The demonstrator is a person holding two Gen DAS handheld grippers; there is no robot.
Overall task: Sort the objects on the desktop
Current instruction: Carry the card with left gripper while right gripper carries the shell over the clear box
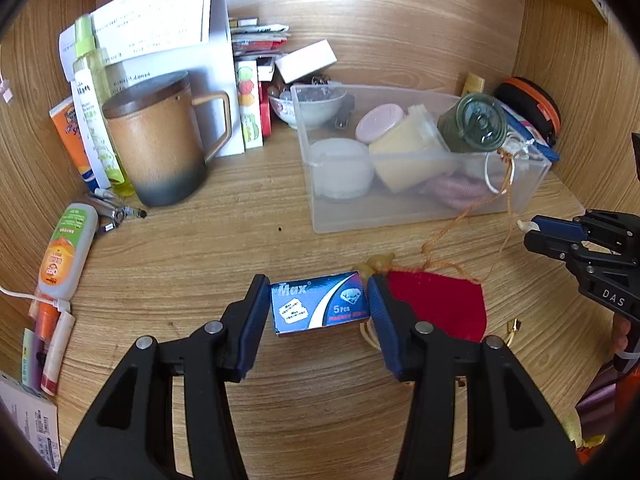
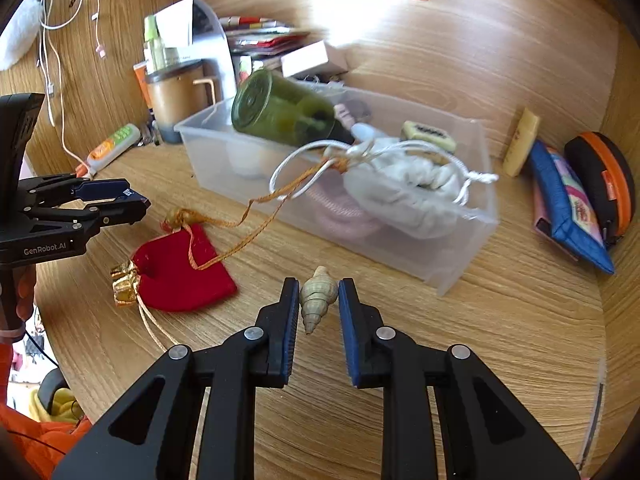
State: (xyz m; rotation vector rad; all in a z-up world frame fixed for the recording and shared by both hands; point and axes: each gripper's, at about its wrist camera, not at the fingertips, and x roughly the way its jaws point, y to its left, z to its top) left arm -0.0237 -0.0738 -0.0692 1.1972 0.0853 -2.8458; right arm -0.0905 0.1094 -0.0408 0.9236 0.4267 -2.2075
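A small blue "Max" razor-blade box (image 1: 318, 306) lies on the wooden desk, and my left gripper (image 1: 318, 294) is shut on it, pads against both short ends. Right behind it sits a red velvet pouch (image 1: 440, 304) with gold cords. In the right wrist view a tan spiral seashell (image 2: 317, 298) is clamped between the blue pads of my right gripper (image 2: 319, 300), held above the desk. The pouch (image 2: 180, 268) lies to its left, with the left gripper (image 2: 134, 204) beyond it. The right gripper (image 1: 530, 232) shows at the left view's right edge.
A clear plastic bin (image 1: 400, 216) holds a green glass jar (image 1: 474, 124), a white drawstring bag (image 2: 404, 192) and round tins. A brown mug (image 1: 160, 144), bottles and tubes stand at the left. A blue pouch (image 2: 568, 208) and an orange-rimmed case (image 2: 604, 180) lie at the right wall.
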